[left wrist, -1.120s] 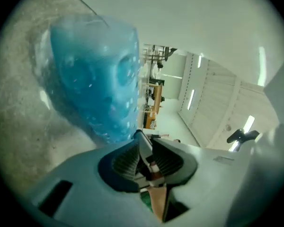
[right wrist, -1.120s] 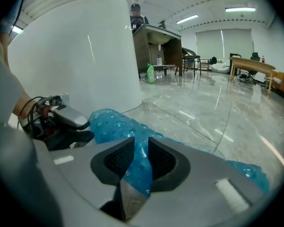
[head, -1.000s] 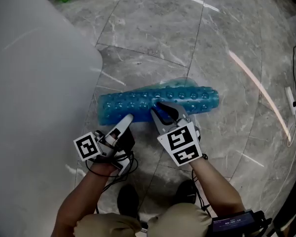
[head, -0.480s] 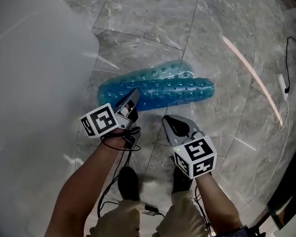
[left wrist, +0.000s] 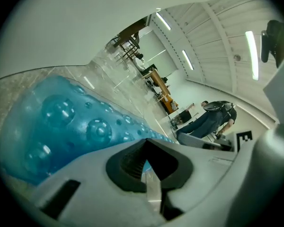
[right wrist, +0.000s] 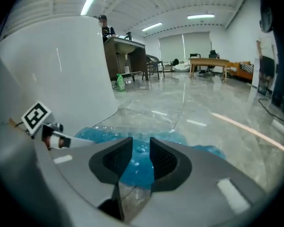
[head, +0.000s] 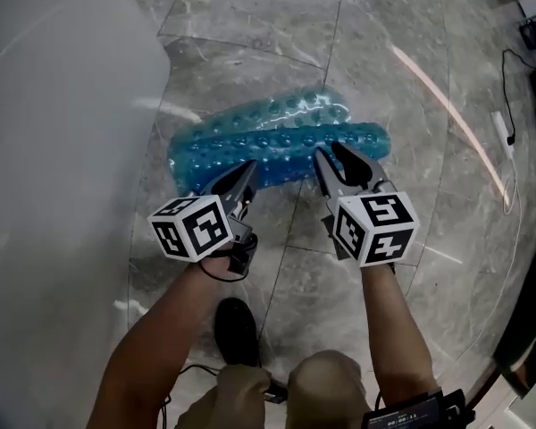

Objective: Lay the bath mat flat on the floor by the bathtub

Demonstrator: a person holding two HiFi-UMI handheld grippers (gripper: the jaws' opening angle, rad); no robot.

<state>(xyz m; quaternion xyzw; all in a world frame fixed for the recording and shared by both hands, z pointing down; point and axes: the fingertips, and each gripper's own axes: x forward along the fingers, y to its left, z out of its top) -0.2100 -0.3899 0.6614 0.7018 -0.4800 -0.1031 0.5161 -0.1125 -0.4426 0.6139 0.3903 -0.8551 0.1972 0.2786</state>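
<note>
Blue mat (head: 277, 137) still folded; our left claw (head: 247, 166) stays clenched at its edge, right claw (head: 330, 151) is back, jaws just opening, nothing gripped

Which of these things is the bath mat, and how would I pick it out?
Start at the big white bathtub on the left. On the grey marble floor beside it lies a translucent blue rubbery mat, folded over; nothing else there is blue or bubble-studded.

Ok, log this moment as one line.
mat: folded, on floor beside tub | left gripper: shut, at mat's near edge | right gripper: jaws just been opening, nothing gripped
</note>
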